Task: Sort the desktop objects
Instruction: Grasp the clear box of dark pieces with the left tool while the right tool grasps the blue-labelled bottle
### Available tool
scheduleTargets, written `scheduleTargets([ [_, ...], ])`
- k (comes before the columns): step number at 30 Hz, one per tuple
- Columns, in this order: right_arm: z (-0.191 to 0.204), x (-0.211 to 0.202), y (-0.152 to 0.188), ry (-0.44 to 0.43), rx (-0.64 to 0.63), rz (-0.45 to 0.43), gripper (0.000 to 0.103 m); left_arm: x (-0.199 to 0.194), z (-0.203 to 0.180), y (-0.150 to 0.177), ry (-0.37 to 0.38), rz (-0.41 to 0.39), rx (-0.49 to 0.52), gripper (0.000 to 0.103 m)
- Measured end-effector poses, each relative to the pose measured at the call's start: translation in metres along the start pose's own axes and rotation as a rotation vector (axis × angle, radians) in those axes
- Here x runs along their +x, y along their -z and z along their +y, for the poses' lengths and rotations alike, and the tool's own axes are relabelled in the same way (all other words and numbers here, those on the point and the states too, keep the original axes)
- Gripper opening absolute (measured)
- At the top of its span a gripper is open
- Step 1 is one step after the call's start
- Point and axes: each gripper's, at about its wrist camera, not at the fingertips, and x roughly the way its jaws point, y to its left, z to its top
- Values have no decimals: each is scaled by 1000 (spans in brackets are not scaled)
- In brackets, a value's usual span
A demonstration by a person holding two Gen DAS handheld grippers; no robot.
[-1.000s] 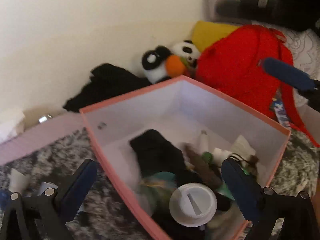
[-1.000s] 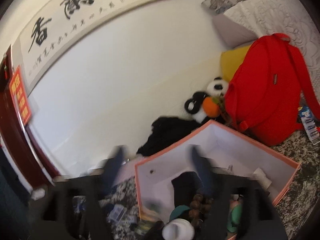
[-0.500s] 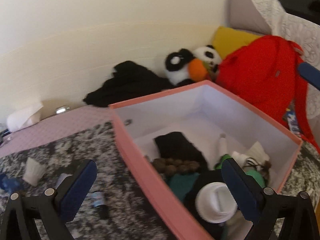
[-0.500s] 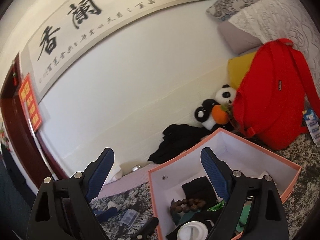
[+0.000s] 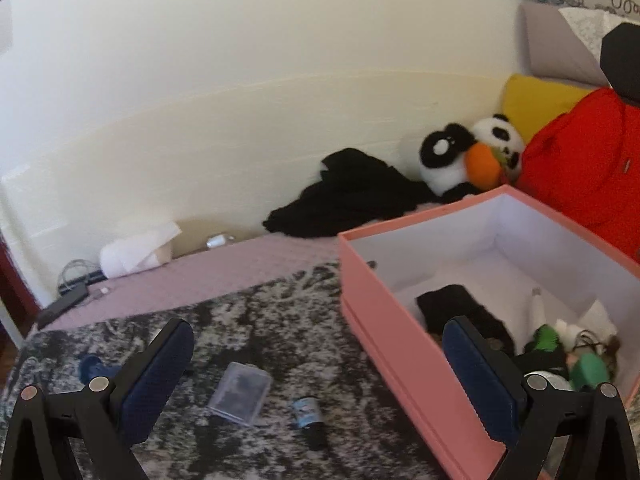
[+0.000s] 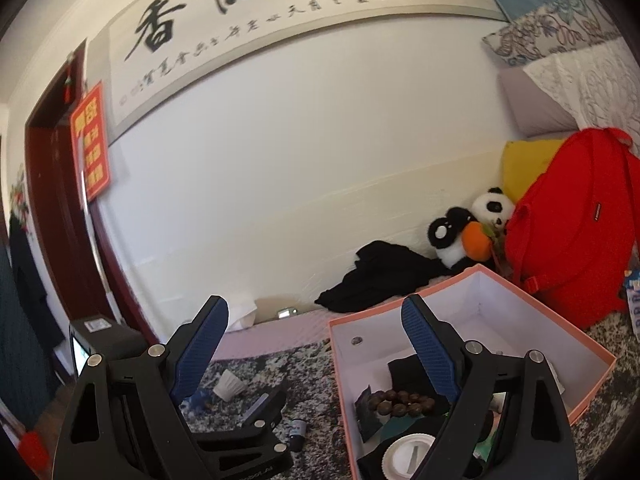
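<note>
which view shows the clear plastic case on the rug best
The left wrist view. The clear plastic case lies in the open on the rug, between the jaws, beside a small bottle. In the right wrist view the left gripper covers that spot, so only the bottle shows.

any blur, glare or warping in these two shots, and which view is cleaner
Left wrist view: soft, slightly smeared, the clear case hazy; wall bows mildly. Right wrist view: sharper, the calligraphy scroll legible, but strong fisheye curving and dark corner vignette. No harsh glare in either; both tongs open and sharp.
</note>
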Motion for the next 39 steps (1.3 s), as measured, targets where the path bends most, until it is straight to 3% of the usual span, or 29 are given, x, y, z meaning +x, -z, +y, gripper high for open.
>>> scheduleTargets([
  [13, 17, 19, 16, -15, -45, 57, 91, 20, 35, 12, -64, 53, -49, 103],
  [23, 22, 44, 33, -14, -57, 124, 91, 87, 85, 65, -136, 288, -181, 103],
  [28, 23, 79, 58, -29, -63, 226, 89, 109, 103, 88, -111, 326, -259, 103],
  [31, 30, 92, 69, -71, -71, 272, 81, 123, 109, 96, -86, 333, -284, 103],
  [37, 37, 109, 81, -106, -74, 315, 80, 154, 107, 104, 17, 352, -339, 103],
  [39, 39, 114, 84, -114, -71, 328, 80, 167, 102, 108, 2, 369, -325, 103],
])
